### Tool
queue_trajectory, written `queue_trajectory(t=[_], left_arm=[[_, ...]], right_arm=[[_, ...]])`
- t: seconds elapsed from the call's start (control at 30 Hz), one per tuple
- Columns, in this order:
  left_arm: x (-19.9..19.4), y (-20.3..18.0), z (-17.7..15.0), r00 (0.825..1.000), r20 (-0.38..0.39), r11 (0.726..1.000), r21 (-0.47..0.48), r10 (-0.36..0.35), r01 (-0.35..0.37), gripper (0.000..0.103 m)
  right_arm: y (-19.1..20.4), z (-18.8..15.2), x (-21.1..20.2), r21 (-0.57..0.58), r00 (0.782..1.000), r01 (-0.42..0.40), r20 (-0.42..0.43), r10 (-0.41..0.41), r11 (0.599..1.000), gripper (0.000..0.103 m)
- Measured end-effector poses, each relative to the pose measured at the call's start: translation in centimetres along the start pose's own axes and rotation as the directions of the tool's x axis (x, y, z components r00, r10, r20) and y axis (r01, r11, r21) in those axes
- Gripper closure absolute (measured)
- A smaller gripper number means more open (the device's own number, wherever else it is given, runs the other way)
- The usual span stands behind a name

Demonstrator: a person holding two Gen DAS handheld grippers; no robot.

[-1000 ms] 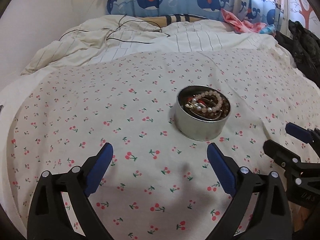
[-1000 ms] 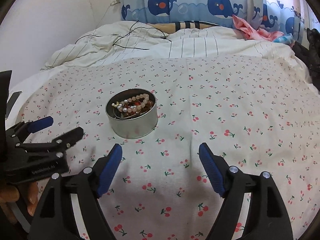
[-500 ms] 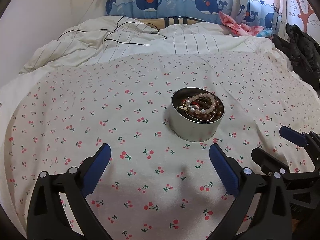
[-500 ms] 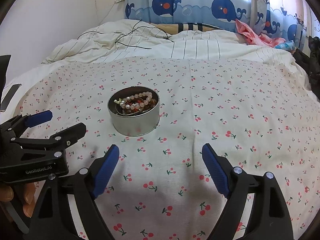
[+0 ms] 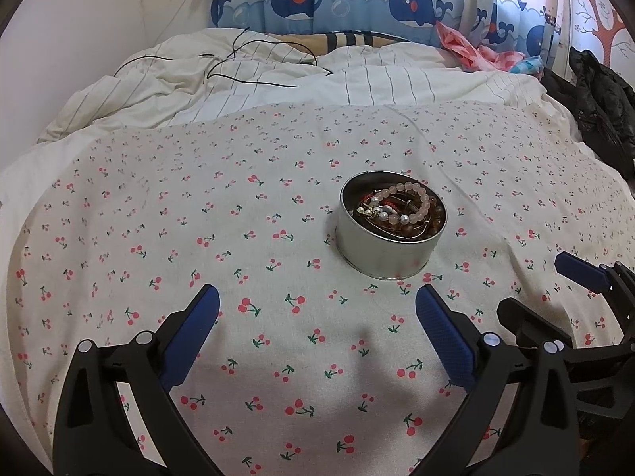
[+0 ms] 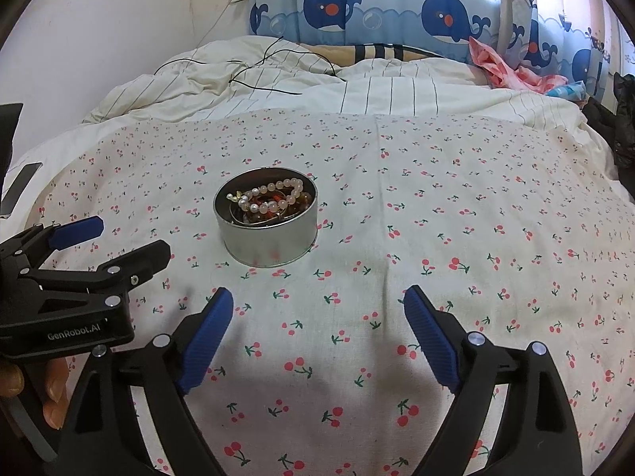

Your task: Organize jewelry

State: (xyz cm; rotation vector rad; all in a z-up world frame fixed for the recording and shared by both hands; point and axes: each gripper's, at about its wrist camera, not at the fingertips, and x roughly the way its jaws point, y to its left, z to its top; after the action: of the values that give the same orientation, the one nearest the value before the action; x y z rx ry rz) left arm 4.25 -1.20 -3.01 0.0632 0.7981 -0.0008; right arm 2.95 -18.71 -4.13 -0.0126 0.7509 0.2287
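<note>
Tin (image 5: 391,252) of bracelets (image 5: 401,204) sat on the cherry-print sheet (image 5: 158,206)
Left gripper (image 5: 317,305) and right gripper (image 6: 317,305) both hung spread wide, empty, near the tin

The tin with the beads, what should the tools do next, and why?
Probably ease the right tool forward and down to the tin. Both tools are open and empty, short of it, and the pale bead bracelet lies on top, easy to pinch.
</note>
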Motion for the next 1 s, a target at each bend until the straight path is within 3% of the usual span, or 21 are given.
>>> queue_trajectory(t=[1.0], left_arm=[[0.9,0.1,-0.2,0.998,-0.057,1.0,0.0,0.014,-0.014,0.008]], right_arm=[[0.15,-0.36,0.51,-0.014,1.0,-0.002,-0.019,0.001,1.0,0.015]])
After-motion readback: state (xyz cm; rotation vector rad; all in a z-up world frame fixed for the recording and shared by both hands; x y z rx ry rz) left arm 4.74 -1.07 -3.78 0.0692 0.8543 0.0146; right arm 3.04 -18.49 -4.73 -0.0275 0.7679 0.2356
